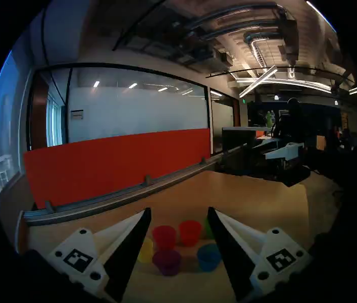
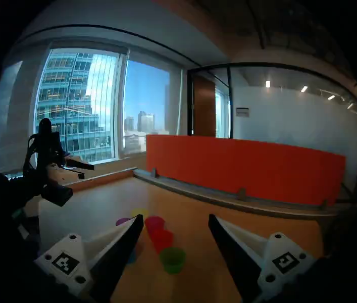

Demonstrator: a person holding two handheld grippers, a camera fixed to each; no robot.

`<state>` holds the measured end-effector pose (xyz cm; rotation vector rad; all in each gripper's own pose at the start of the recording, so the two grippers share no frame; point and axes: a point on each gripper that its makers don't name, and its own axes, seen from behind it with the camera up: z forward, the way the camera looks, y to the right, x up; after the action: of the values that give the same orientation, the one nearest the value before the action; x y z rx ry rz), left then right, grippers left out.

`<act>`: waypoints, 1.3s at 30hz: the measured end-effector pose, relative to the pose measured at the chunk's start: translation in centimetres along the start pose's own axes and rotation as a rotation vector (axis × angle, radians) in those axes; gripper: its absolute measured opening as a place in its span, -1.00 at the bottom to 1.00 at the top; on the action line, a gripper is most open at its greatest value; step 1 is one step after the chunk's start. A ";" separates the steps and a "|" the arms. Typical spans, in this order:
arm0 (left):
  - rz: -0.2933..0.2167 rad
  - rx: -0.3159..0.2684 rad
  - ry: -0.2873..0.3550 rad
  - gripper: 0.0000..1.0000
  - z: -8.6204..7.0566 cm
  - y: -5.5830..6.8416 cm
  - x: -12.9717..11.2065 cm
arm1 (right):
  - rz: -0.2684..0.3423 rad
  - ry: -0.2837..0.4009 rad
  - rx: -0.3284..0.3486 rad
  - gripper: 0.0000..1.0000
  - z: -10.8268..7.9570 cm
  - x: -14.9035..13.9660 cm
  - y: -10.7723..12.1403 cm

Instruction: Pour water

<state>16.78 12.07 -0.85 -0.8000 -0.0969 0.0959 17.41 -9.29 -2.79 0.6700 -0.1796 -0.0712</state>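
Several small coloured plastic cups stand clustered on a wooden table (image 1: 259,197). Between the fingers of my open left gripper (image 1: 179,211) I see a pink cup (image 1: 164,236), an orange-red cup (image 1: 190,231), a purple cup (image 1: 167,261), a blue cup (image 1: 208,256) and a yellow cup (image 1: 145,251). My right gripper (image 2: 175,218) is open too, above and short of a pink cup (image 2: 154,223), a red cup (image 2: 162,240) and a green cup (image 2: 172,259). A purple cup (image 2: 122,221) and a yellow cup (image 2: 139,213) sit behind. Neither gripper touches a cup.
An orange partition (image 1: 117,161) with a grey rail (image 1: 128,194) runs along the table's far side. The other gripper (image 1: 284,151) hovers far right over the table; in the right gripper view the other gripper (image 2: 52,171) is at the left. Large windows (image 2: 77,106) stand behind.
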 end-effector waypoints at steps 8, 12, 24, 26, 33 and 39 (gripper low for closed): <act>0.020 -0.052 -0.037 0.64 0.4 1.6 -1.6 | -0.004 -0.050 0.020 1.00 0.1 -1.7 -0.4; 0.023 -0.064 -0.058 0.64 0.6 2.0 -2.9 | -0.012 -0.072 0.030 0.99 0.2 -2.5 -0.7; 0.039 -0.096 -0.116 0.64 1.4 3.4 -6.3 | -0.040 -0.134 0.045 1.00 0.5 -5.1 -1.2; 0.043 -0.100 -0.119 0.65 1.5 3.6 -6.7 | -0.046 -0.143 0.046 1.00 0.5 -5.5 -1.3; 0.043 -0.123 -0.149 0.64 1.8 4.3 -8.6 | -0.058 -0.169 0.045 1.00 0.8 -6.8 -1.4; 0.042 -0.131 -0.174 0.65 2.3 4.6 -10.1 | -0.061 -0.191 0.043 1.00 1.0 -8.0 -1.4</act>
<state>6.26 15.64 -3.03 -0.9242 -0.2534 0.2006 9.38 -9.99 -3.98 0.7120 -0.3456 -0.1906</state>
